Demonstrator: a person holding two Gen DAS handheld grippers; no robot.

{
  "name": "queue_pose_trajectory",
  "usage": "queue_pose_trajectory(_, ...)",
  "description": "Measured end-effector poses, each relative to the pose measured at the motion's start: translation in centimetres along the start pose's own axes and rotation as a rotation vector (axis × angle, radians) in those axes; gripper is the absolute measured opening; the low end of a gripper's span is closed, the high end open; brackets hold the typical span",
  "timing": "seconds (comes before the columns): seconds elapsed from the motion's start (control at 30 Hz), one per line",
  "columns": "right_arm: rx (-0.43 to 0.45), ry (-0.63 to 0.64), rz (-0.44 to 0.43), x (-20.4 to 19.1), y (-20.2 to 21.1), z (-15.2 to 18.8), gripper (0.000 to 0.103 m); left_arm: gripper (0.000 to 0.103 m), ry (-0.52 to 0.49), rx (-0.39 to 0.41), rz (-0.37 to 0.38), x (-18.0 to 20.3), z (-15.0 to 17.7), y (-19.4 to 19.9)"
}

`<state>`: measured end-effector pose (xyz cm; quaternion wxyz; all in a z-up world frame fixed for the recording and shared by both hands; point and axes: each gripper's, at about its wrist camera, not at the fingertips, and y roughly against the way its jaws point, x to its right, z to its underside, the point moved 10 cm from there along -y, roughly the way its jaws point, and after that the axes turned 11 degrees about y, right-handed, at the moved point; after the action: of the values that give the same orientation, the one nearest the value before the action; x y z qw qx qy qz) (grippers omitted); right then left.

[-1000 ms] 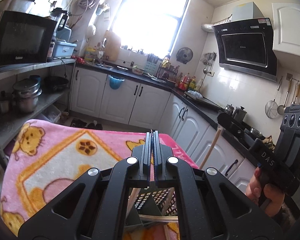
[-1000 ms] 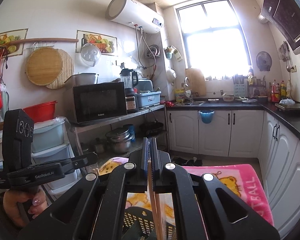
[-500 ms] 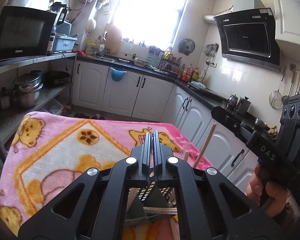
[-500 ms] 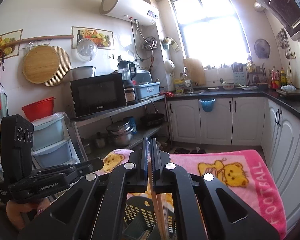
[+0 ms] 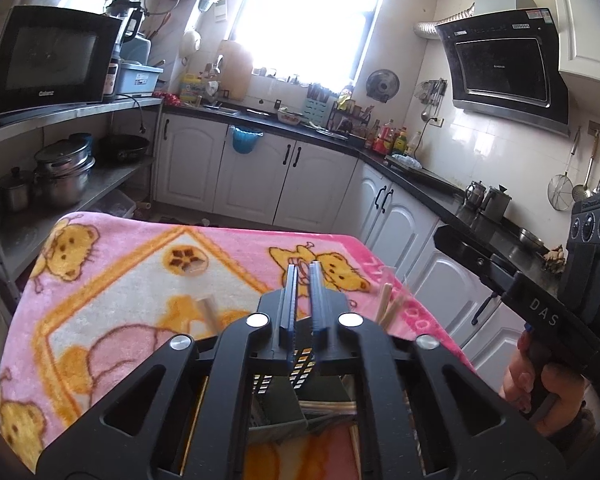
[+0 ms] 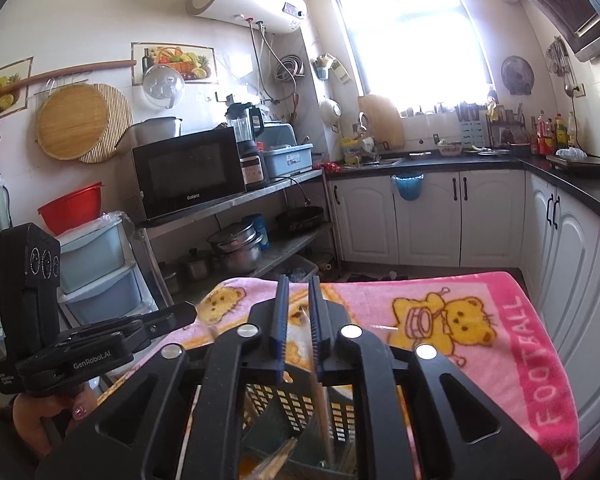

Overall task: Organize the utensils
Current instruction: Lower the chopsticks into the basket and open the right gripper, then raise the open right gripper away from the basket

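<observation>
Both hand-held grippers, left (image 5: 303, 280) and right (image 6: 299, 292), have just been parting, releasing near-upright chopsticks (image 6: 320, 408) into the slotted basket (image 6: 288, 404) directly beneath them.

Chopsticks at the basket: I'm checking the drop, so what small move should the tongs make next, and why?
Probably lift both tongs straight up. The left tongs and right tongs have just been opening, and the chopstick already seems to stand loose in the dark basket beneath them.

We see the left gripper (image 5: 303, 276) and right gripper (image 6: 300, 292) side by side, angled slightly down, jaws just opening to a narrow gap.
</observation>
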<state>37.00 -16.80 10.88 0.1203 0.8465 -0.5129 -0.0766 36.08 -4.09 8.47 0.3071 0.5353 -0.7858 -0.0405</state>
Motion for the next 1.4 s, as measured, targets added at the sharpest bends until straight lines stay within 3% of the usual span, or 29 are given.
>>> queue_pose_trajectory(0.07,-0.012,-0.001,0.012,0.2,0.3,0.3,0.015,0.022,0.006,0.000,-0.006,-0.2,0.1,0.2)
queue_pose_trajectory(0.13,-0.023,-0.002,0.016,0.3,0.5,0.7,0.019,0.024,0.011,0.005,-0.009,-0.4,0.2,0.5)
queue_pose_trajectory(0.33,-0.045,-0.012,0.030,0.8,1.3,1.6,0.033,0.043,0.027,0.013,-0.029,-1.1,0.5,1.4)
queue_pose_trajectory(0.53,-0.060,-0.016,0.036,1.0,2.5,2.4,0.044,0.071,0.044,0.036,-0.055,-1.7,0.7,2.6)
queue_pose_trajectory(0.6,-0.061,-0.015,0.038,1.1,2.8,2.5,0.048,0.085,0.049,0.045,-0.065,-1.9,0.7,3.0)
queue_pose_trajectory(0.67,-0.065,-0.013,0.038,1.0,3.2,2.6,0.050,0.091,0.052,0.055,-0.072,-2.0,0.6,3.3)
queue_pose_trajectory(0.9,-0.069,0.002,0.038,0.6,4.4,3.0,0.059,0.092,0.048,0.071,-0.083,-1.9,0.7,4.5)
queue_pose_trajectory(1.4,-0.081,0.013,0.029,-0.8,7.2,5.1,0.064,0.092,0.040,0.083,-0.089,-1.8,2.5,6.6)
